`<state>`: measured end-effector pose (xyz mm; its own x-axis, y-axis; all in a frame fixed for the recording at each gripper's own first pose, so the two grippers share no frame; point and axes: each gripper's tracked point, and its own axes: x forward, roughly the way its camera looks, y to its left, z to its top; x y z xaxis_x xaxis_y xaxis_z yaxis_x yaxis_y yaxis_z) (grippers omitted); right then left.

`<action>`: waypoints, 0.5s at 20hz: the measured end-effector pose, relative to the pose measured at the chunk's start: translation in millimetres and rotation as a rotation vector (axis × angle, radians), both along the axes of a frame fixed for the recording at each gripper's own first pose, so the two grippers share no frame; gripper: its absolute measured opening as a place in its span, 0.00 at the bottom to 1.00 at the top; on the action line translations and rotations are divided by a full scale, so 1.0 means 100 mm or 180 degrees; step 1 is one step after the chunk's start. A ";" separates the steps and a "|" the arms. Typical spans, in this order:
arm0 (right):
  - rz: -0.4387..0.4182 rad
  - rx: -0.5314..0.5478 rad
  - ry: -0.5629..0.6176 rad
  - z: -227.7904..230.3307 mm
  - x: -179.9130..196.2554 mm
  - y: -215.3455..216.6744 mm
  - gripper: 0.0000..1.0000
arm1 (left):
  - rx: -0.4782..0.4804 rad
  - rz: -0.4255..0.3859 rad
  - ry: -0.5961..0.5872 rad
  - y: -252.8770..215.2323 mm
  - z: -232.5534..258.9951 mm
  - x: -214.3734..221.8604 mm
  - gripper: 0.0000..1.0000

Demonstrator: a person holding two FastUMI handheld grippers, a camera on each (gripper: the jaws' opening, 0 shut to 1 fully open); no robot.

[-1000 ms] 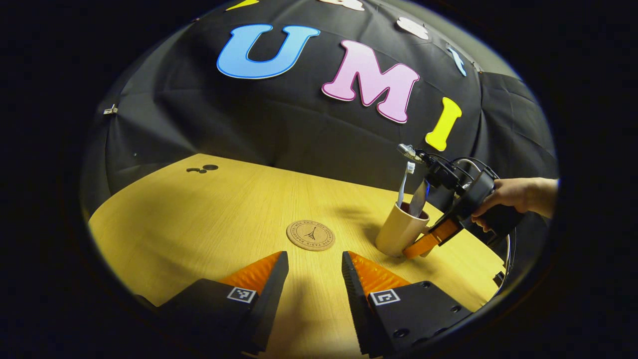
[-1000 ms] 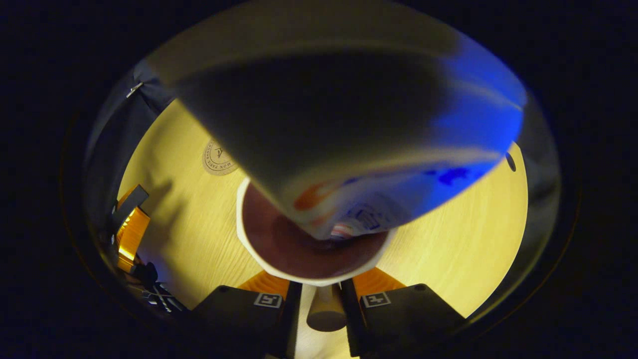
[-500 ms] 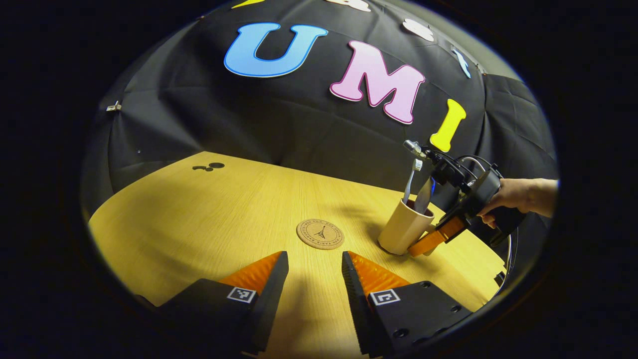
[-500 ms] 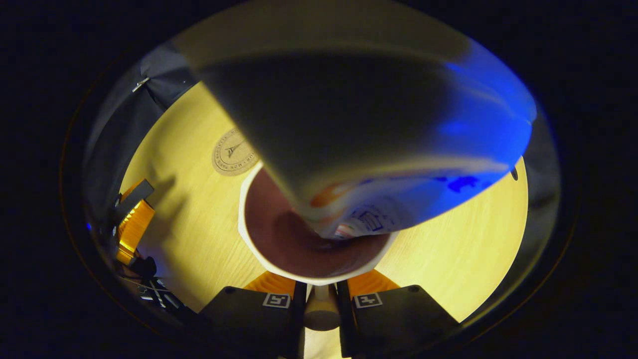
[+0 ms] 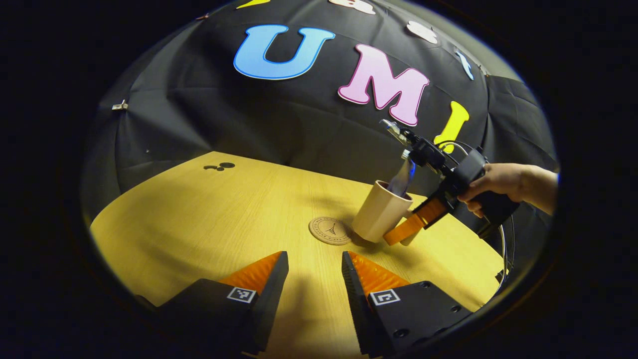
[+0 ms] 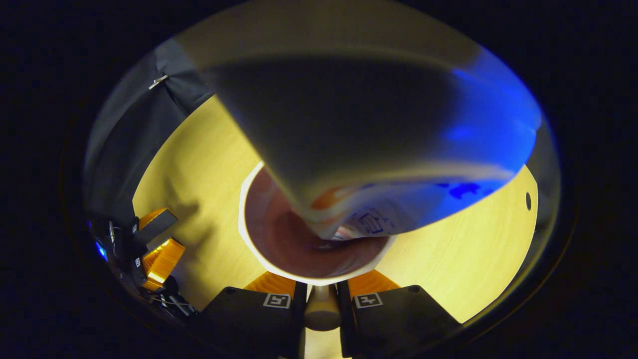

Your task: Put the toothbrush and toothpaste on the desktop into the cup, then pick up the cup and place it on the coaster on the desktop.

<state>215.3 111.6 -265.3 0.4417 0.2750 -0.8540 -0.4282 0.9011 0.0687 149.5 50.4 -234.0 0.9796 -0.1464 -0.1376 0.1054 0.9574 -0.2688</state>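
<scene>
Pale yellow wood grain covers the desktop (image 5: 209, 219) in the left gripper view, where the left gripper (image 5: 315, 279) is held low over the near edge with its fingers spread apart and nothing between them. Just ahead of it lies the round cork coaster (image 5: 330, 230). Beyond and to the right, the beige cup (image 5: 378, 212) is seen tilted, its base just beside the coaster, gripped by the right gripper (image 5: 404, 230), which is carried by a hand (image 5: 491, 182) reaching in from the right. The toothpaste (image 5: 401, 178) stands in the cup.

In the right gripper view, the right gripper (image 6: 321, 299) is seen clamped on the cup's handle (image 6: 321, 311), with the cup's rim (image 6: 249, 239) directly ahead of the fingers. The toothpaste (image 6: 379, 149) rises out of the cup towards the camera. The left gripper (image 6: 157, 239) is seen far off to the left.
</scene>
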 end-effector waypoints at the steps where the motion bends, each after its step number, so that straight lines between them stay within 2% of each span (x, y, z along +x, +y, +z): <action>1: 0.0051 0.0023 -0.0010 0.01 0.04 0.10 0.31 | 0.0003 0.0023 0.0000 0.04 0.00 -0.02 0.69; 10: 0.0374 -0.0177 0.0073 -0.08 0.24 0.54 0.31 | -0.0088 0.0213 0.0024 0.21 -0.01 -0.11 0.69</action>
